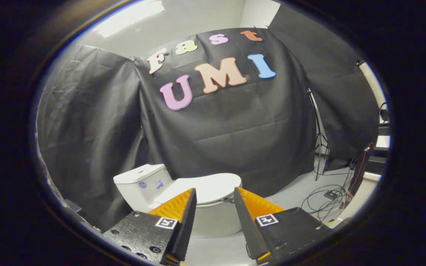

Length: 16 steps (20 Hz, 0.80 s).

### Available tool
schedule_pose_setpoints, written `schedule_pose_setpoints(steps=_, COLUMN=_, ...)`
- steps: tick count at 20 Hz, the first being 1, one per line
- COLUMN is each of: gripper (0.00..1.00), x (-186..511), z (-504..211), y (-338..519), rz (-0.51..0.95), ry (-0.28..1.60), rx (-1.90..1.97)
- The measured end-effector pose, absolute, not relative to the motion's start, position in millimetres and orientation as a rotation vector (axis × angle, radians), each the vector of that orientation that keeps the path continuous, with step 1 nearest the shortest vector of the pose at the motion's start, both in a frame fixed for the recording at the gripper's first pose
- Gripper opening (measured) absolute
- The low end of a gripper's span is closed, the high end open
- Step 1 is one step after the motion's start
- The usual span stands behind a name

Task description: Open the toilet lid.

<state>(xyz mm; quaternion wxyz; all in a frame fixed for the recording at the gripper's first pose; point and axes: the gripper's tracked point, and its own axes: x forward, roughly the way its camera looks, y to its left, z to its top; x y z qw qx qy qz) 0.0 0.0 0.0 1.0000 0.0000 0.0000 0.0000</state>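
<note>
A black cloth wall (235, 122) hangs across the far side of the booth, with pale floor (294, 192) showing to the right of it. Against that cloth stands a white toilet (183, 195), turned so its tank (141, 183) sits to the far left and its bowl (213, 220) comes nearer and to the right. The toilet lid (213, 188) lies flat and closed on the bowl, a smooth white oval whose front edge curves round on the right side. On the floor at the far right, a loose tangle of cables (327, 199) lies near a thin stand leg (320, 147), well apart from the toilet. Nearest of all, the gripper (215, 194) is held in the air short of the toilet, its two fingers spread apart with nothing between them; the lid shows through the gap, beyond the tips and not touched. The step in hand appears to be the approach. To do it well, the gripper should likely come down and forward to the lid's front rim, away from the hinge by the tank, keep the fingers apart until one can slip under the overhanging edge, then lift in an arc back toward the tank rather than straight up, so the lid does not slip off.
</note>
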Motion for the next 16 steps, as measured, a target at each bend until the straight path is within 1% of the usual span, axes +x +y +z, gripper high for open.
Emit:
schedule_pose_setpoints(steps=4, gripper=0.57, x=4.4, z=-12.8, y=-17.6, rz=-0.057, ry=0.031, rx=0.024)
schedule_pose_setpoints(steps=5, gripper=0.53, x=7.5, z=-16.3, y=-18.3, rz=-0.06, ry=0.057, rx=0.031)
schedule_pose_setpoints(steps=9, gripper=0.49, x=13.5, z=-29.5, y=-17.4, rz=-0.051, ry=0.13, rx=0.051)
schedule_pose_setpoints(steps=16, gripper=0.48, x=11.9, z=-23.9, y=-18.4, rz=-0.041, ry=0.107, rx=0.061)
